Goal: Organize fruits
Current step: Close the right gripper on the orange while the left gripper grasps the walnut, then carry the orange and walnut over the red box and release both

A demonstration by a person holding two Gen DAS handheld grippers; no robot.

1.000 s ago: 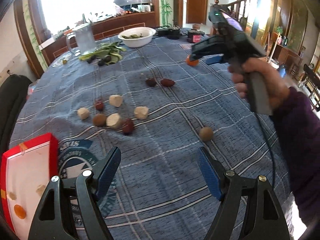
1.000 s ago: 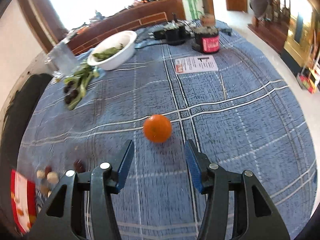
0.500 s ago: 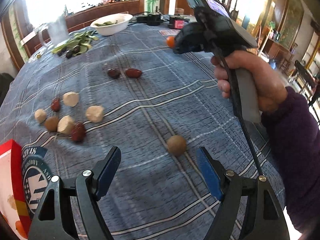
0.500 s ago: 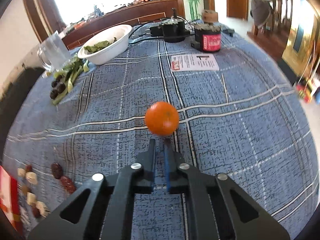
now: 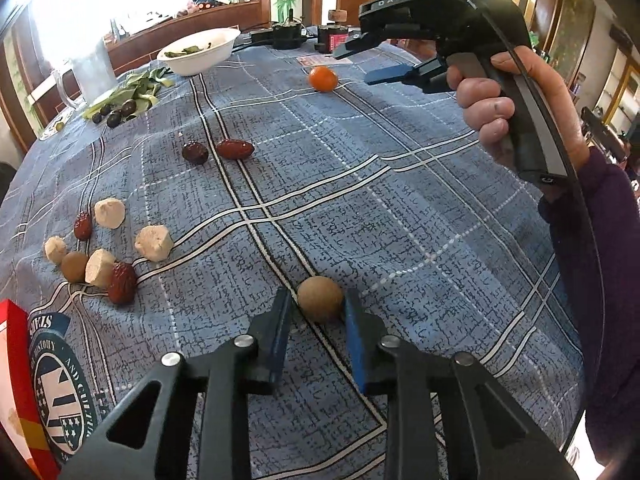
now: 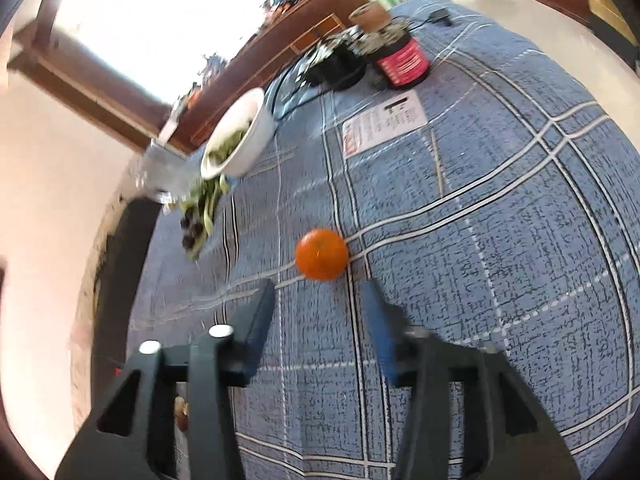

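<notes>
A round brown fruit [image 5: 320, 298] lies on the blue plaid tablecloth [image 5: 400, 220] between my left gripper's [image 5: 318, 316] fingertips. Its jaws are closing, and both blue pads sit against the fruit's sides. Farther back lies a small orange [image 5: 322, 78], with my right gripper [image 5: 352, 68] just to its right, held by a hand [image 5: 500, 108]. In the right wrist view the orange [image 6: 322, 254] rests just beyond my right gripper [image 6: 320, 300]. Those jaws are opening with nothing between them.
Two dark red dates [image 5: 218, 150] lie mid-table. Pale chunks [image 5: 153, 243], dates and another brown fruit cluster at the left near a red-edged tray [image 5: 16, 360]. A white bowl [image 5: 200, 50], glass mug [image 5: 90, 72], greens [image 5: 132, 92] and red can [image 6: 402, 60] stand at the back.
My left gripper moved forward and down to the brown fruit and closed from wide open onto it. My right gripper shut behind the orange, then opened again while rolling.
</notes>
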